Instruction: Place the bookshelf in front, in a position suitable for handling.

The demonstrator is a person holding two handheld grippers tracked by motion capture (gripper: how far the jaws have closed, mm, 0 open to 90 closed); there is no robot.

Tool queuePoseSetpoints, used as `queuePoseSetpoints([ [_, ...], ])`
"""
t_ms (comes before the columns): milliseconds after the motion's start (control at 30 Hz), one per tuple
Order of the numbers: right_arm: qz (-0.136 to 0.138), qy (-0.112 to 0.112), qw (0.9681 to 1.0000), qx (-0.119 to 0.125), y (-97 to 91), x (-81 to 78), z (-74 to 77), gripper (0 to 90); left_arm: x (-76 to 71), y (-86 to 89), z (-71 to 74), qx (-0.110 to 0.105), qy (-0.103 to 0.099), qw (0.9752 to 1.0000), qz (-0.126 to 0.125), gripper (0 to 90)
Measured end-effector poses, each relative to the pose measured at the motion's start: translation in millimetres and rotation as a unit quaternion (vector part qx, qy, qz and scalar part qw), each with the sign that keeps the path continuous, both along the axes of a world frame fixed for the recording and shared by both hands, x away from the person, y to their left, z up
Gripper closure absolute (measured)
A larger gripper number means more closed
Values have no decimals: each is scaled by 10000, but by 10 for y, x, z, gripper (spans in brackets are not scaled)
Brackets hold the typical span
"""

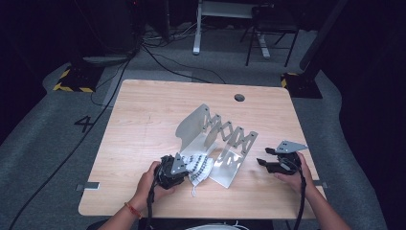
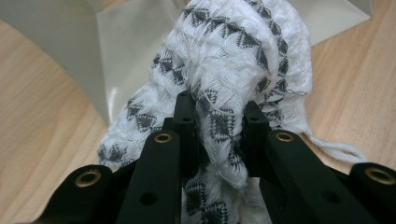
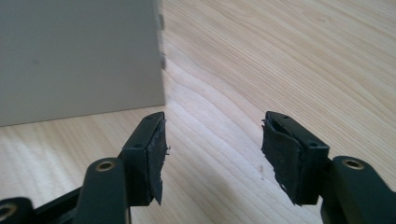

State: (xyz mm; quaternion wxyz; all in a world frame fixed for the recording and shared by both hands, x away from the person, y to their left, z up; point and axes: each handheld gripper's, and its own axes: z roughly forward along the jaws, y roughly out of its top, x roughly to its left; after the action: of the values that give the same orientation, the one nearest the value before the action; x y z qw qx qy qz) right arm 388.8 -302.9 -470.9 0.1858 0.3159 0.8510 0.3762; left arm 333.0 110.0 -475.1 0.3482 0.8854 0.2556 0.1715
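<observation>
High view is showing one metal rack (image 1: 218, 139) standing mid-bench (image 1: 143, 120), its zigzag dividers running from far left to near right above a flat base plate. One white cloth with grey triangle patterning (image 1: 200, 166) is lying at the rack's near left end, partly on the base plate and partly spilling onto the bench. The left tool (image 1: 178, 168) is pinching that cloth; left gripper view is showing the fabric (image 2: 224, 70) bunching up between the black jaws, which are pressing on it from both sides. The right tool (image 1: 268, 158) is hovering just right of the rack's near end, above the bench. Right gripper view is showing its jaws standing spread, nothing between them, with bare wood (image 3: 280, 56) beyond and a grey rack panel (image 3: 79, 56) on the left. A painted "4" (image 1: 84, 123) is showing on the floor, left of the bench.
</observation>
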Motion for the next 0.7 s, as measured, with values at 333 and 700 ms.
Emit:
queuePoseSetpoints([
  [333,-223,196,9995,-80,-38,68,-99,394,49,148,217,-364,-342,9985,240,748],
  [700,-379,254,9989,-60,-62,80,-115,386,139,237,577,-955,-799,9915,379,747],
])
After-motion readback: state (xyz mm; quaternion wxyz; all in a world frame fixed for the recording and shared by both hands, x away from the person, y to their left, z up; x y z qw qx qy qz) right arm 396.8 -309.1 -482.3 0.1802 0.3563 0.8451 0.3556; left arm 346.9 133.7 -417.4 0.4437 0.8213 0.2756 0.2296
